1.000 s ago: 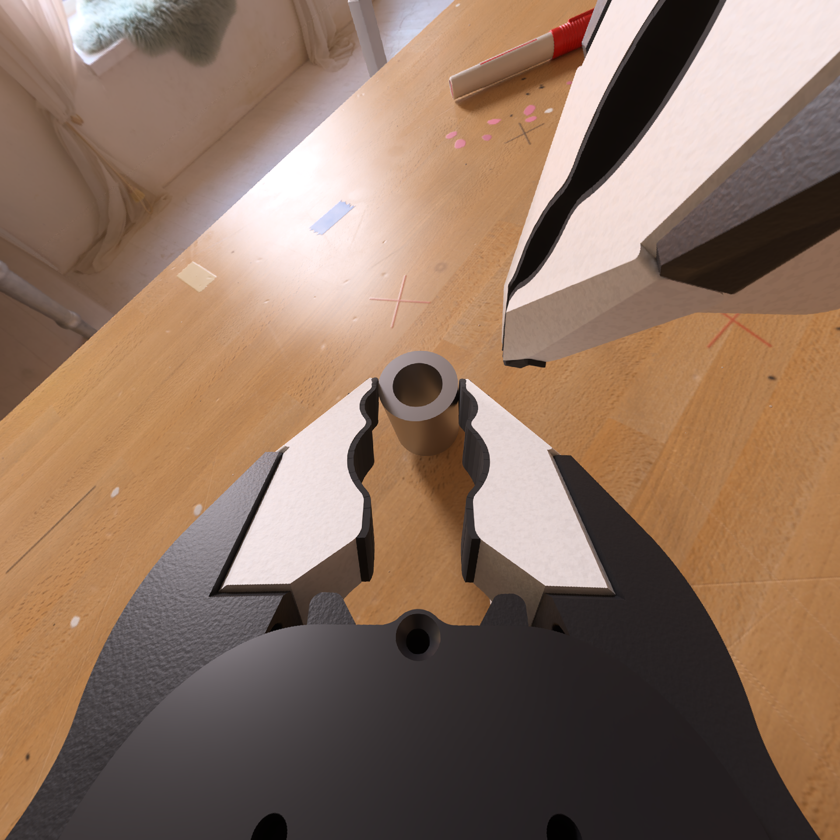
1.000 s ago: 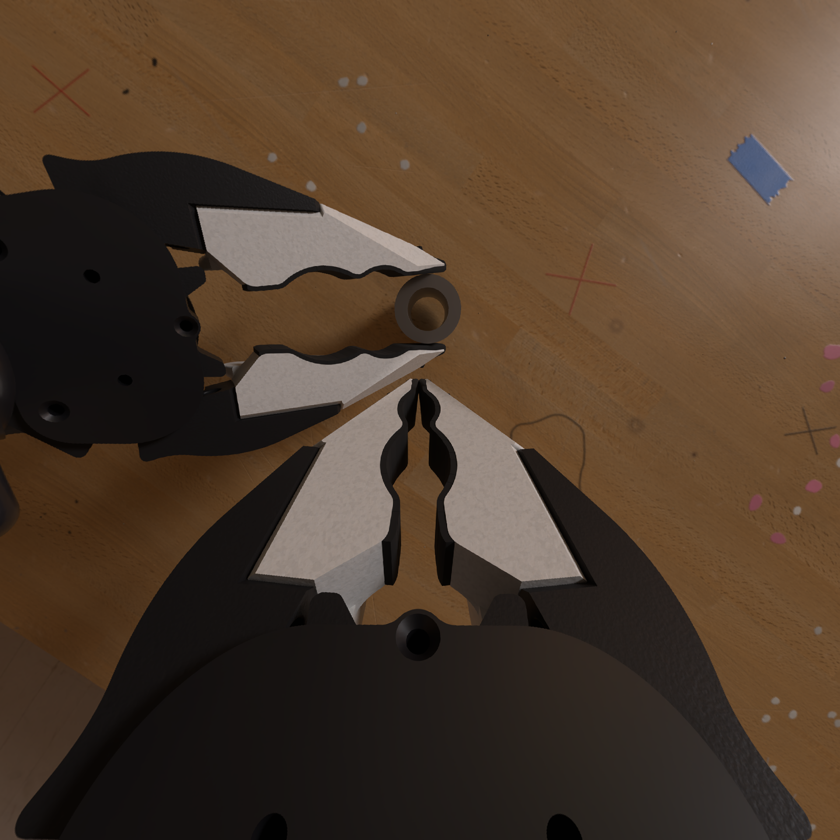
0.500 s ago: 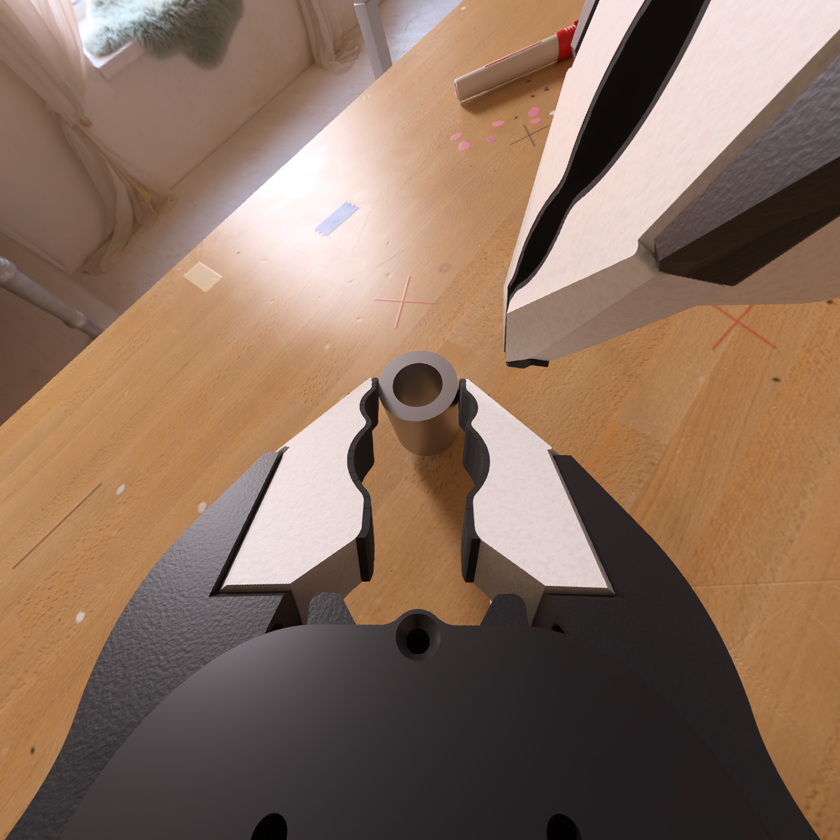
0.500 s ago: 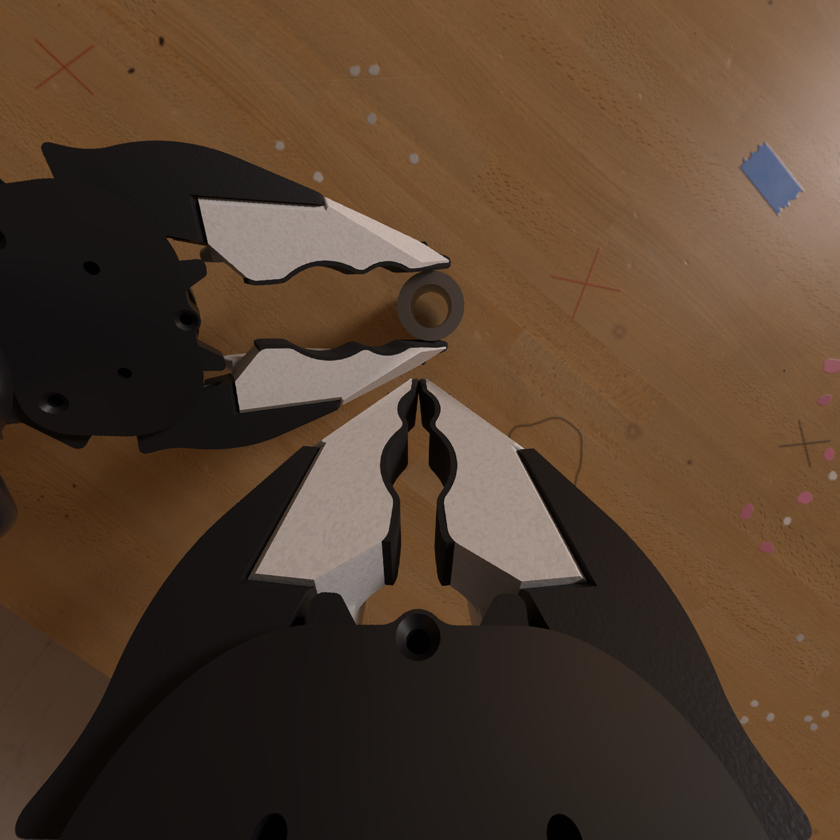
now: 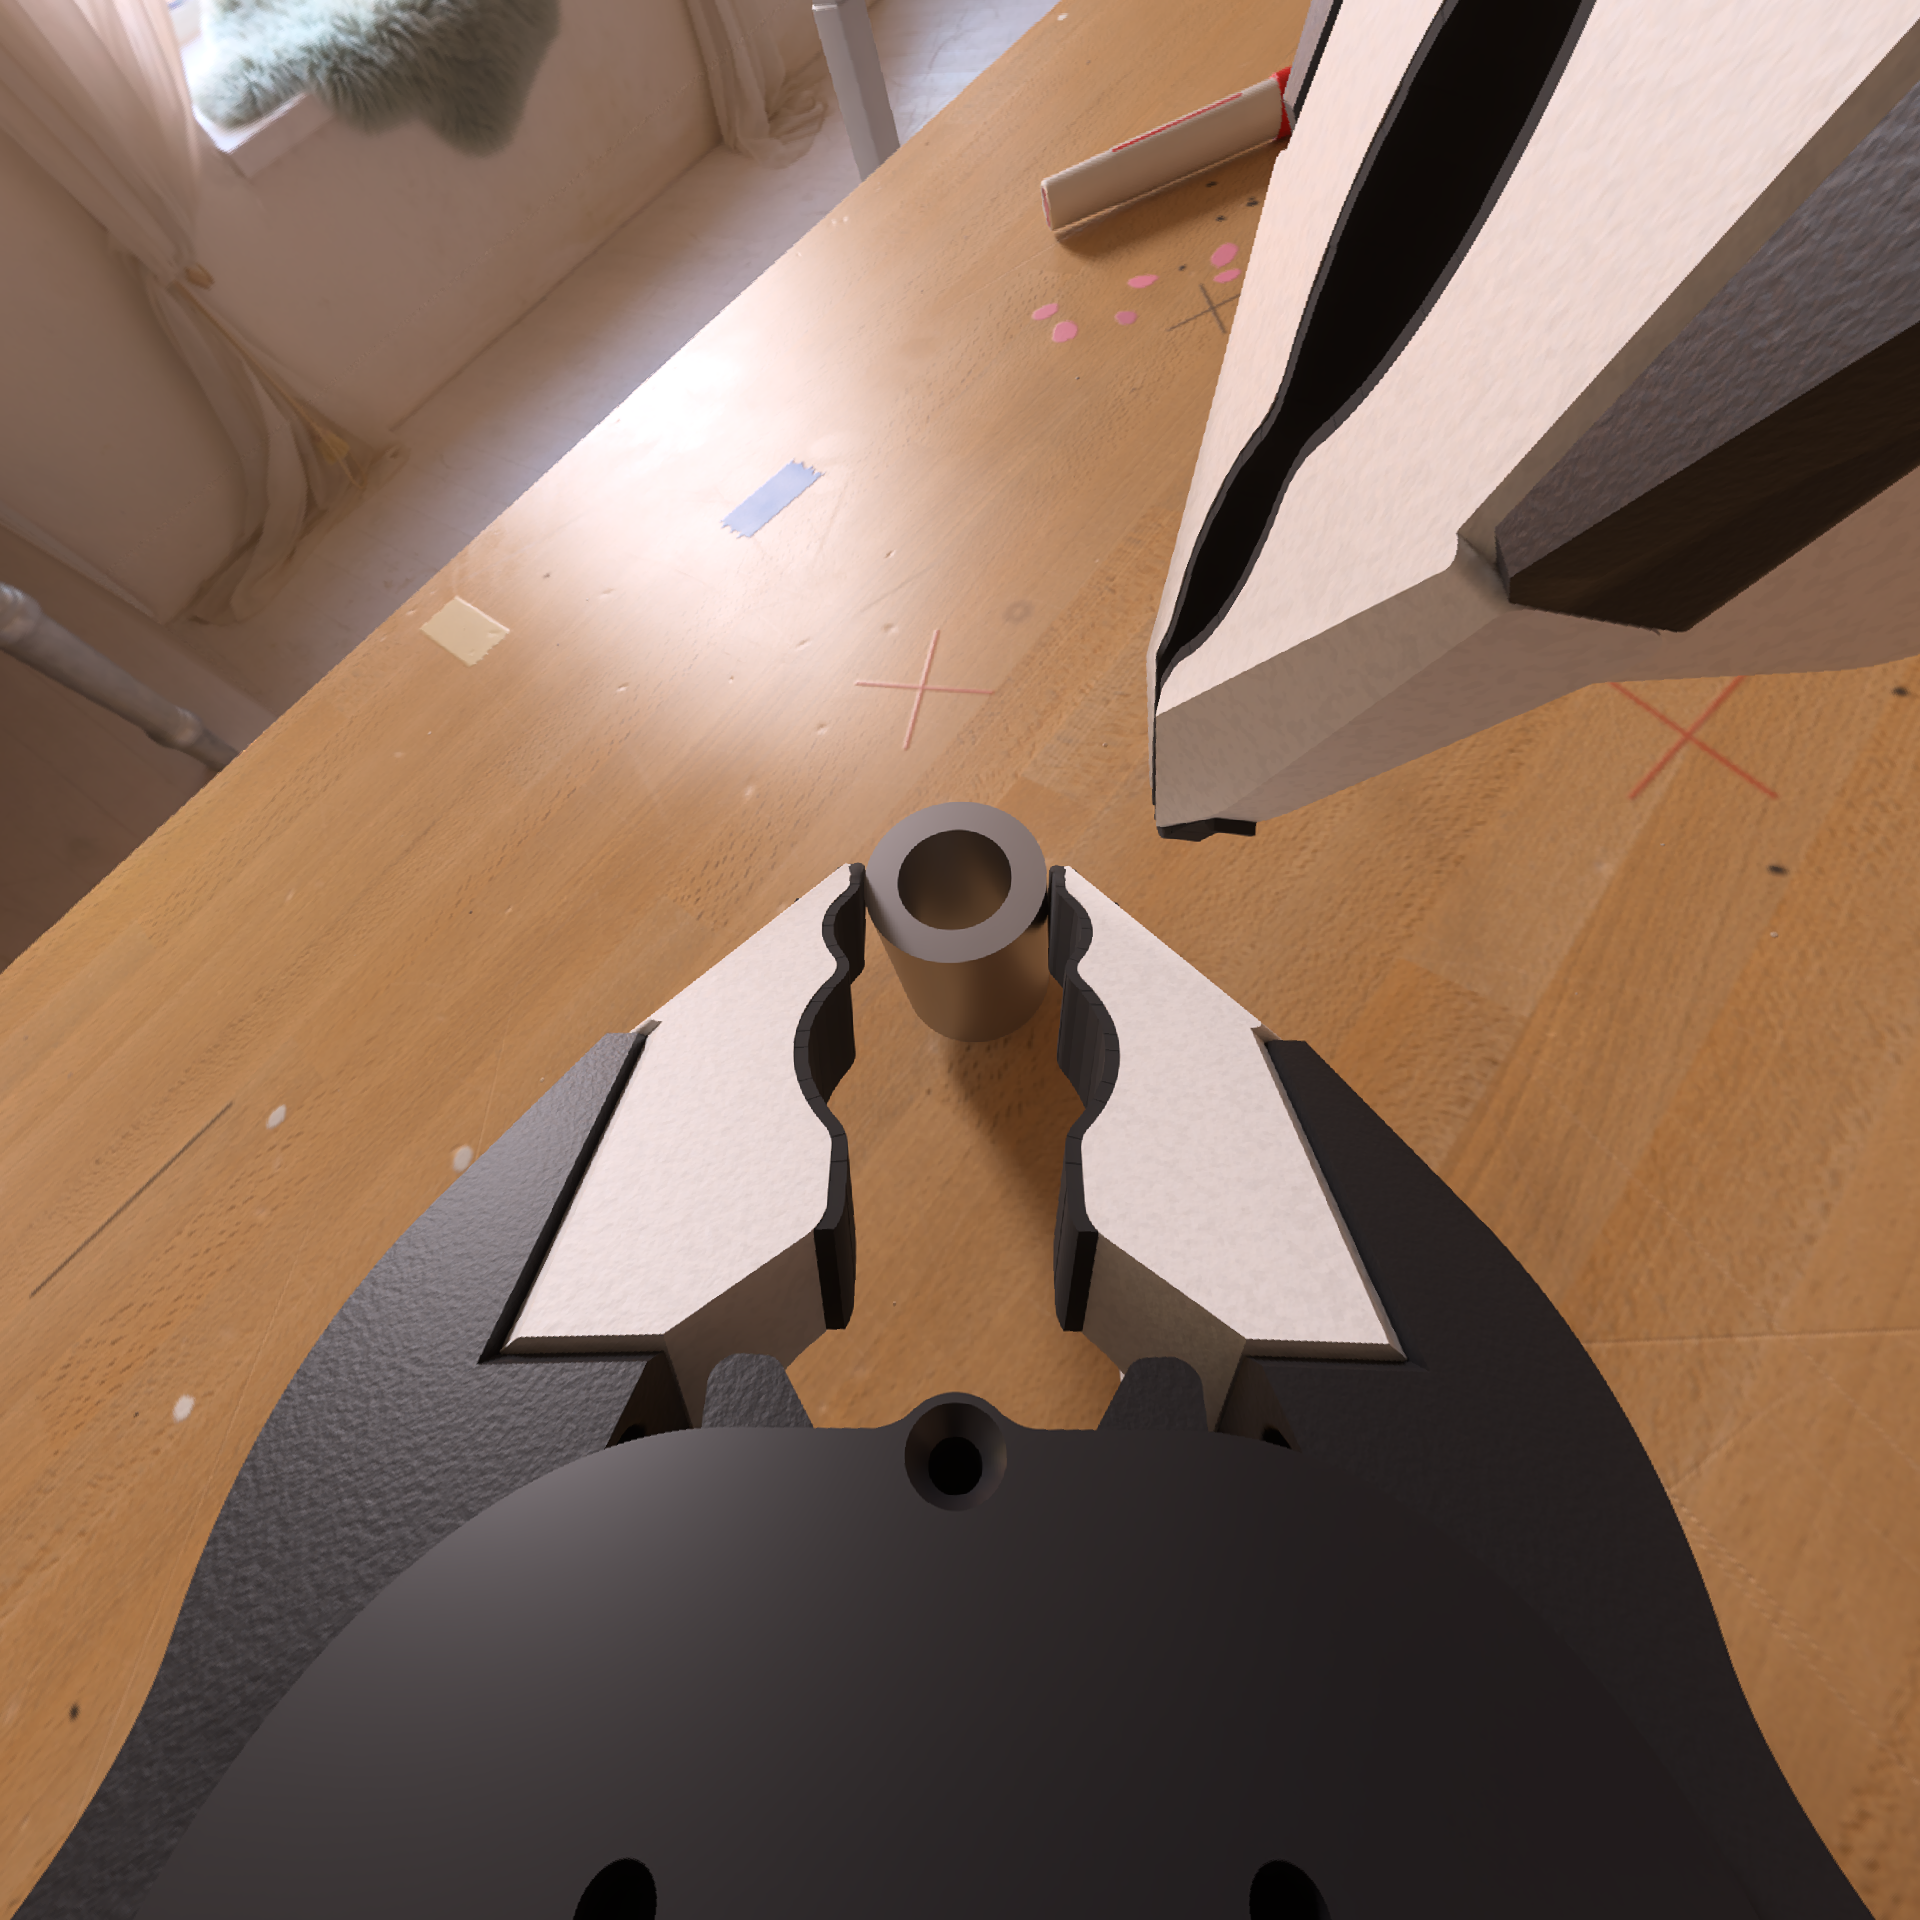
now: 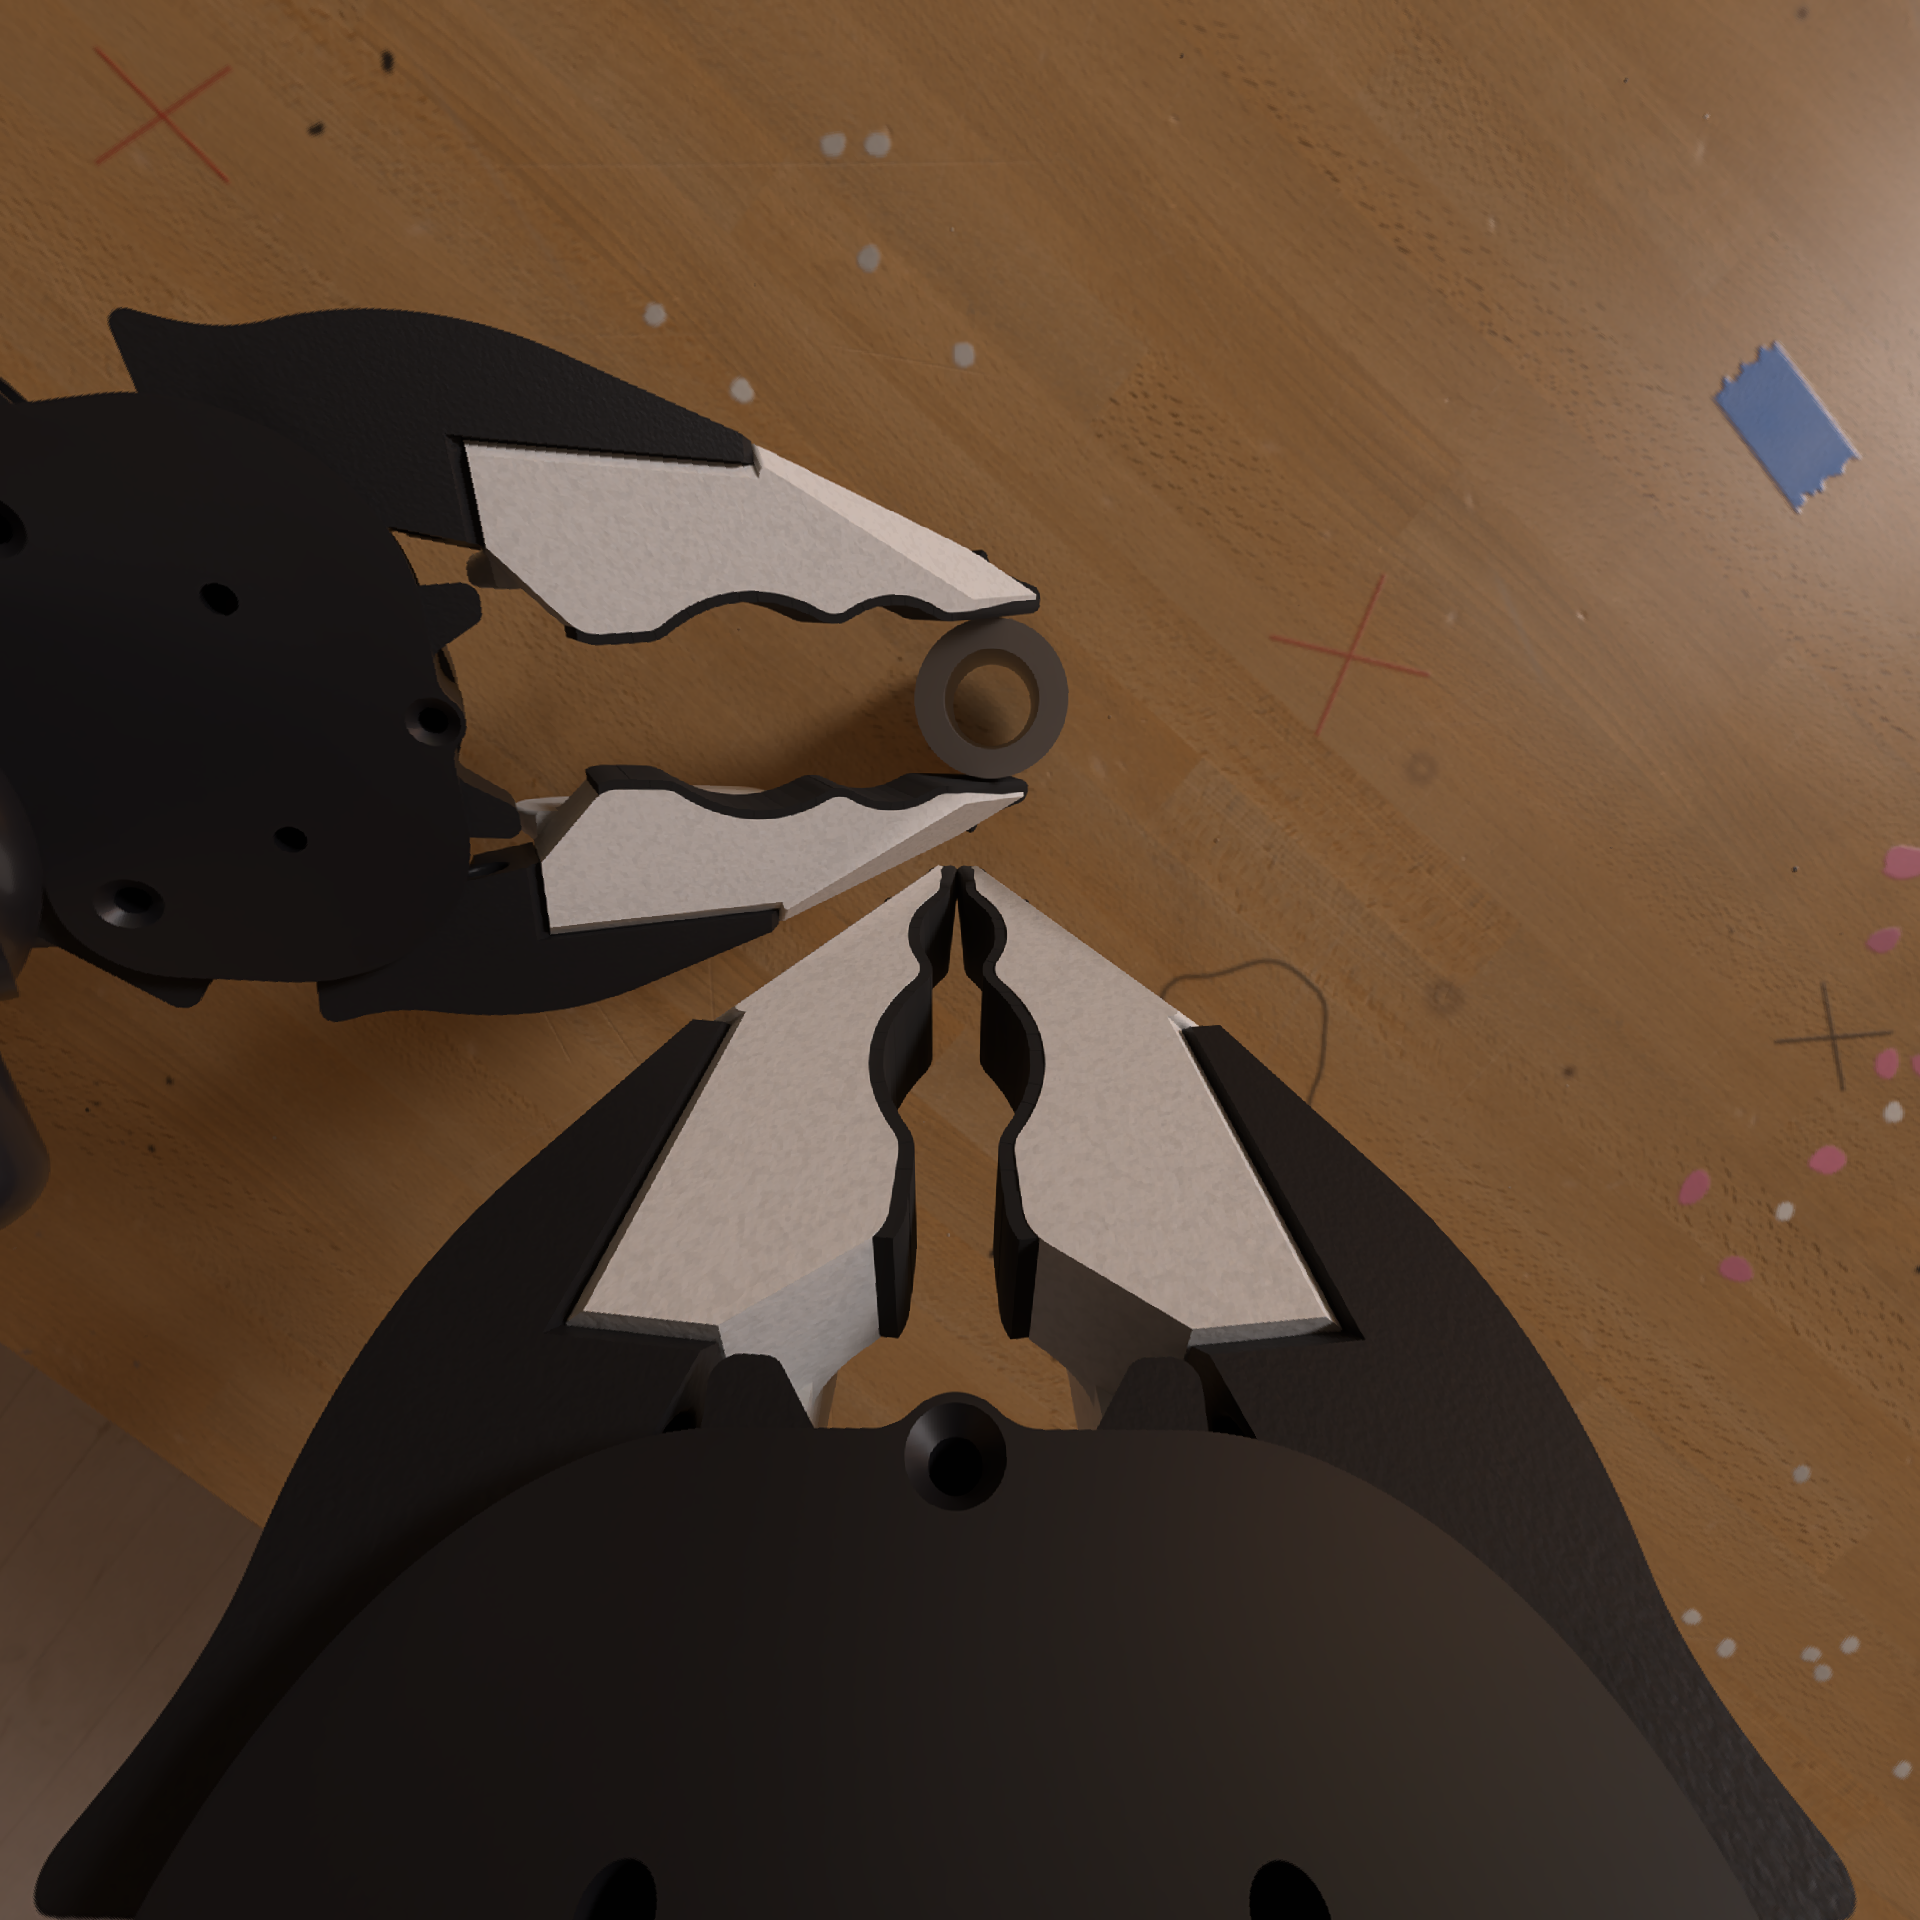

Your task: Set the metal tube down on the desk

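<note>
A short grey metal tube stands upright between the fingertips of my left gripper, which is shut on its sides. Its lower end is at or just above the wooden desk; I cannot tell if it touches. In the right wrist view the tube shows from above as a ring, held at the very tips of the left gripper. My right gripper is shut and empty, with its tips just beside the left gripper's near finger. It hangs over the desk to the tube's right in the left wrist view.
A red-and-white marker lies at the far end of the desk. A blue tape strip and a cream patch are stuck on the wood. The tape also shows in the right wrist view. The desk's edge runs along the left, with floor beyond.
Both views have drifted slightly over the desk. The left gripper still holds the tube the same way. The right gripper stays shut beside it.
</note>
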Motion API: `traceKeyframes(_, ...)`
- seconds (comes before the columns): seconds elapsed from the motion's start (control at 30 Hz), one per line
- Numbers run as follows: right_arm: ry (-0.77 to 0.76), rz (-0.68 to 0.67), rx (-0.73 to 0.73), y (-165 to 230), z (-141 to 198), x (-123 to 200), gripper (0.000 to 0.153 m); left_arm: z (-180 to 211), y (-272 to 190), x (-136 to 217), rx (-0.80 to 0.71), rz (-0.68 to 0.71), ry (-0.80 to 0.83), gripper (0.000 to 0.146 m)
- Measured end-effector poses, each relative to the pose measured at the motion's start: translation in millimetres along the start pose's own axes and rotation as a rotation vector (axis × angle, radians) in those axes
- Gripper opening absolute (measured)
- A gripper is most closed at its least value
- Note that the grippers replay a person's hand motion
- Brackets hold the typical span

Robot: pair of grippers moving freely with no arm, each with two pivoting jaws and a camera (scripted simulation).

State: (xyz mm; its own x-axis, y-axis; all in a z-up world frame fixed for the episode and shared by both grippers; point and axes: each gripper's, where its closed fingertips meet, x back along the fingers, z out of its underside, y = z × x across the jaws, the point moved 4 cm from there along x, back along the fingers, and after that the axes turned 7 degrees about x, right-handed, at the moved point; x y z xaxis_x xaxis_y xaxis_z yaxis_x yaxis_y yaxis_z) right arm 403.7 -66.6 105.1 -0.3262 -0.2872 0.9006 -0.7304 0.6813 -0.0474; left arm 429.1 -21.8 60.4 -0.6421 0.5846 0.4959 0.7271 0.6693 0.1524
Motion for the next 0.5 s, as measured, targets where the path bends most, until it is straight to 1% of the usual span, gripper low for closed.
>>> traceKeyframes(0.5,0.046,-0.01,0.012,-1.7,-2.6,-0.4,0.0,0.7,0.3,-0.6,-0.002,-0.007,0.006,0.035)
